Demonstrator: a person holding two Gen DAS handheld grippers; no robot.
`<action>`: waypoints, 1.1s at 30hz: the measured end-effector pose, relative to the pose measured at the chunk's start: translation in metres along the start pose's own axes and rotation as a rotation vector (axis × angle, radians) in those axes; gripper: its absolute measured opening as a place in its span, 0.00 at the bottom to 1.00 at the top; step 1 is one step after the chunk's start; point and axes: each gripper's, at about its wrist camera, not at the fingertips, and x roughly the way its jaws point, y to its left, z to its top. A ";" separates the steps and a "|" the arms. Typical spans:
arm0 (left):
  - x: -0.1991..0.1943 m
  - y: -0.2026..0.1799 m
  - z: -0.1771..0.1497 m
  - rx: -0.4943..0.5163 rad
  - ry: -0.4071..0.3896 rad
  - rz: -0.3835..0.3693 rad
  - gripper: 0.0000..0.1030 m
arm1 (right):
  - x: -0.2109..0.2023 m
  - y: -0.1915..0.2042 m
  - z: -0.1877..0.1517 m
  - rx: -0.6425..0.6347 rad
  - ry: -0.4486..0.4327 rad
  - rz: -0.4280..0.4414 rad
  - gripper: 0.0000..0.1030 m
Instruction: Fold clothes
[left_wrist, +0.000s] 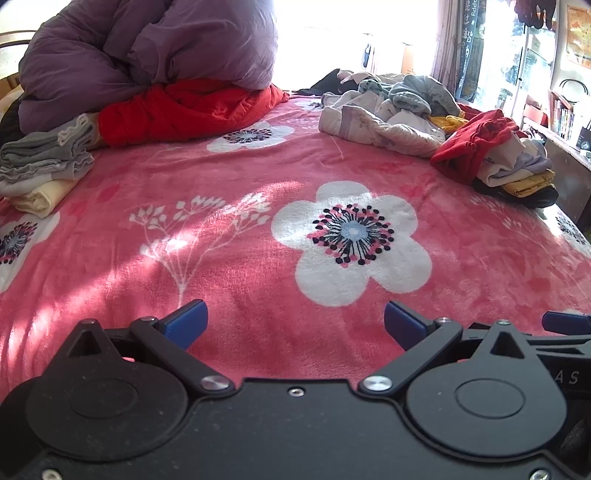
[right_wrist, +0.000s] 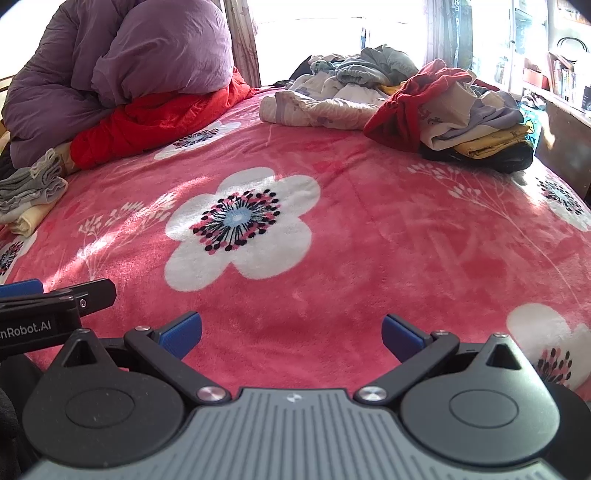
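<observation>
The purple duvet (left_wrist: 147, 48) runs off the frame at 12 o'clock and hides most of the red quilt (left_wrist: 184, 110) beneath it. In the unfolded clothes pile (left_wrist: 406, 107), single garments cannot be separated. Glare washes out the window (left_wrist: 332, 33). The shelf (left_wrist: 565, 118) at 3 o'clock is cropped, its books too small to read.

My left gripper (left_wrist: 295, 323) and right gripper (right_wrist: 291, 334): black linkages, silver screws, blue pads; grey ribbed housing, perhaps rubber

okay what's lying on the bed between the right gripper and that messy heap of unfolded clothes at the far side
Nothing but bare blanket. In the right wrist view, the open right gripper faces the clothes heap across pink fleece printed with a white flower.
</observation>
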 end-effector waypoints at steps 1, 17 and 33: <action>0.000 0.001 0.000 -0.003 0.006 0.000 1.00 | 0.000 0.000 0.000 -0.002 -0.001 -0.001 1.00; -0.001 0.003 -0.004 0.003 -0.004 0.012 1.00 | -0.002 0.001 0.000 -0.008 -0.014 0.002 1.00; -0.001 0.002 -0.003 0.003 -0.005 0.010 1.00 | -0.004 0.001 0.000 -0.003 -0.019 0.007 1.00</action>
